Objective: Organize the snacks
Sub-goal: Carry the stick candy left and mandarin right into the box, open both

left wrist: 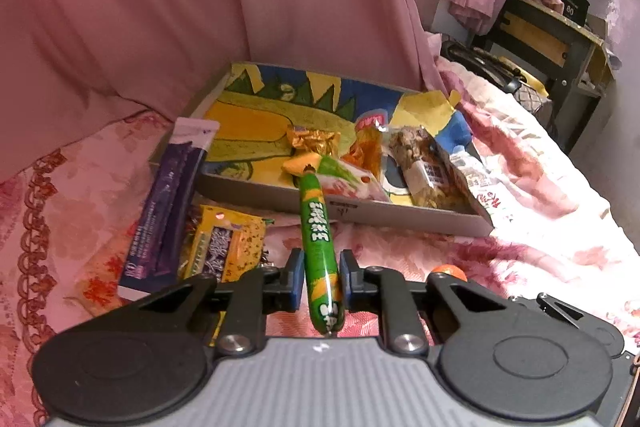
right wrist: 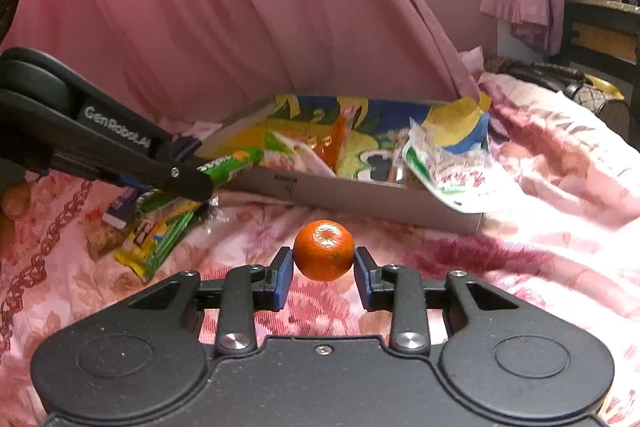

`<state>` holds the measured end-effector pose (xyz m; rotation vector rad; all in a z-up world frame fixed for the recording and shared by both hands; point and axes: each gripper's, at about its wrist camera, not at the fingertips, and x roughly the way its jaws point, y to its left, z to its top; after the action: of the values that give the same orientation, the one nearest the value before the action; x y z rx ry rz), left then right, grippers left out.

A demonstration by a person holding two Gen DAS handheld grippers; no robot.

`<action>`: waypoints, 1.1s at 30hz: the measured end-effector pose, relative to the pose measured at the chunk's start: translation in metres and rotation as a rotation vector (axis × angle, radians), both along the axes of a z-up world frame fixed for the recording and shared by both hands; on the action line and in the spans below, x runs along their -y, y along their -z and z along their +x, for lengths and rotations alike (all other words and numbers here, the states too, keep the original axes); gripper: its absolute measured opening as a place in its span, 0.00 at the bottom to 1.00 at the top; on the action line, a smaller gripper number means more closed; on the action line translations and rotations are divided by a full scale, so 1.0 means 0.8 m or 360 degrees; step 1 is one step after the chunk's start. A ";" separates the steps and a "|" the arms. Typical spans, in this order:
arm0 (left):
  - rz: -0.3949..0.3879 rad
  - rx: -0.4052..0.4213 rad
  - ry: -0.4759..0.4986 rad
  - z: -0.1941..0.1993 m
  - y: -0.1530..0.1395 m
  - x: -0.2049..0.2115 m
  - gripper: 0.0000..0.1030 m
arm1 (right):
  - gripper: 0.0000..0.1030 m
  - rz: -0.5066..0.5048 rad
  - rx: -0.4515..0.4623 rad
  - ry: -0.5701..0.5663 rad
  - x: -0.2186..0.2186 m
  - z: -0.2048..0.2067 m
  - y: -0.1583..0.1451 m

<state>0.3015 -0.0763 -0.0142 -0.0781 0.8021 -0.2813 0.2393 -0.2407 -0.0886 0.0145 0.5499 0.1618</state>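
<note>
My left gripper (left wrist: pixel 320 269) is shut on a green and yellow sausage stick (left wrist: pixel 318 239), which juts forward with its far tip over the near wall of the cardboard box (left wrist: pixel 400 217). In the right wrist view that same left gripper (right wrist: pixel 188 181) comes in from the left with the sausage stick (right wrist: pixel 230 165) reaching the box's near wall (right wrist: pixel 360 203). My right gripper (right wrist: pixel 323 265) is shut on a small orange (right wrist: pixel 324 251), held above the bedspread in front of the box. Several wrapped snacks lie inside the box (left wrist: pixel 424 163).
A purple sachet (left wrist: pixel 172 203) and a yellow snack pack (left wrist: pixel 224 243) lie on the floral bedspread (left wrist: pixel 440 259) left of the box. A white and green packet (right wrist: pixel 452 171) hangs over the box's right corner. Pink curtain (left wrist: pixel 160 7) hangs behind; a dark shelf (left wrist: pixel 560 43) stands at far right.
</note>
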 end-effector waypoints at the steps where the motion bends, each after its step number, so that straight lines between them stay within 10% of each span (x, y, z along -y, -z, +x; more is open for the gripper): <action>1: 0.0000 0.0004 -0.0001 -0.001 -0.002 0.000 0.19 | 0.34 0.0003 0.0014 0.0002 0.000 -0.001 -0.002; 20: -0.0041 -0.0008 -0.0009 -0.020 -0.032 -0.001 0.18 | 0.34 0.0025 0.0113 0.0020 0.004 -0.004 -0.011; 33: -0.0069 0.0264 -0.0061 0.020 -0.062 0.009 0.18 | 0.34 -0.0045 0.0357 0.0079 0.000 0.044 -0.020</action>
<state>0.3172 -0.0834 0.0354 -0.1092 0.6294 -0.2653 0.2746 -0.2408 -0.0729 -0.0174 0.3279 0.1052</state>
